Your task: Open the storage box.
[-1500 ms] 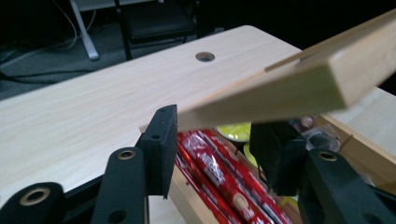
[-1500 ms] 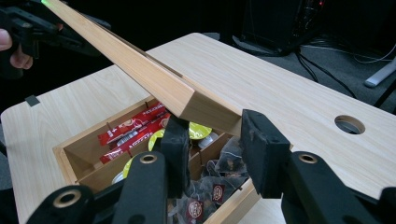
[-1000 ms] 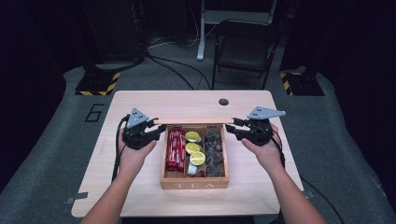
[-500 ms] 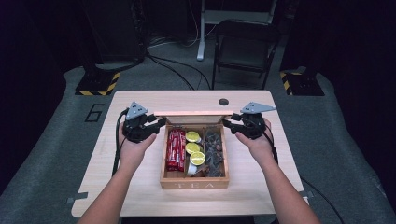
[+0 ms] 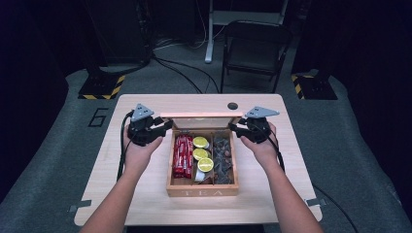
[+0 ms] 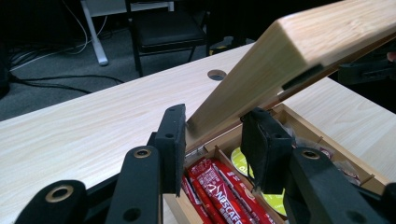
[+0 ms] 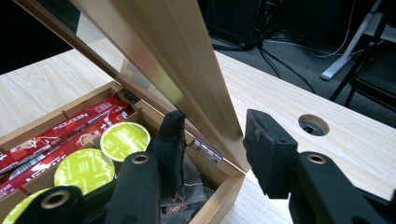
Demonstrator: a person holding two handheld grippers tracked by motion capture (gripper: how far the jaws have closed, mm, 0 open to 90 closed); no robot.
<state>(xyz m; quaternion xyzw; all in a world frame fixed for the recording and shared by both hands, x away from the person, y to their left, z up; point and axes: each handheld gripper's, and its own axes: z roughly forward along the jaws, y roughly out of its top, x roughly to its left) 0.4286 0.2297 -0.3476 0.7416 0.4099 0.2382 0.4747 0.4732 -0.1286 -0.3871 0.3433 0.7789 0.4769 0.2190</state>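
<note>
Grippers sit at either end of the raised lid (image 5: 201,116) of the wooden tea box (image 5: 202,190), which stands in the middle of the worktop (image 5: 291,160) with the letters TEA on its near wall. My left gripper (image 5: 165,127) is at the lid's left end. In the left gripper view my left gripper (image 6: 212,140) has the corner of the tilted lid (image 6: 289,51) between its two black pads; the left pad looks to be against the wood, the right pad just beside it, and I cannot tell whether they truly clamp.

My right gripper (image 5: 234,127) is at the lid's right end. In the right gripper view my right gripper (image 7: 212,140) straddles the lid's edge (image 7: 177,56): the left pad is inside, over the box, the right pad stands clear of the wood with a gap, so these jaws are open around the lid and have just been closing a little.

Inside the box (image 7: 219,186), the left compartment holds red Nescafé sticks (image 5: 182,155), the middle one green-topped capsules (image 5: 200,154), the right one dark wrapped sachets (image 5: 223,156). The lid leans up and back from its hinges (image 7: 205,148) at the far wall.
</note>
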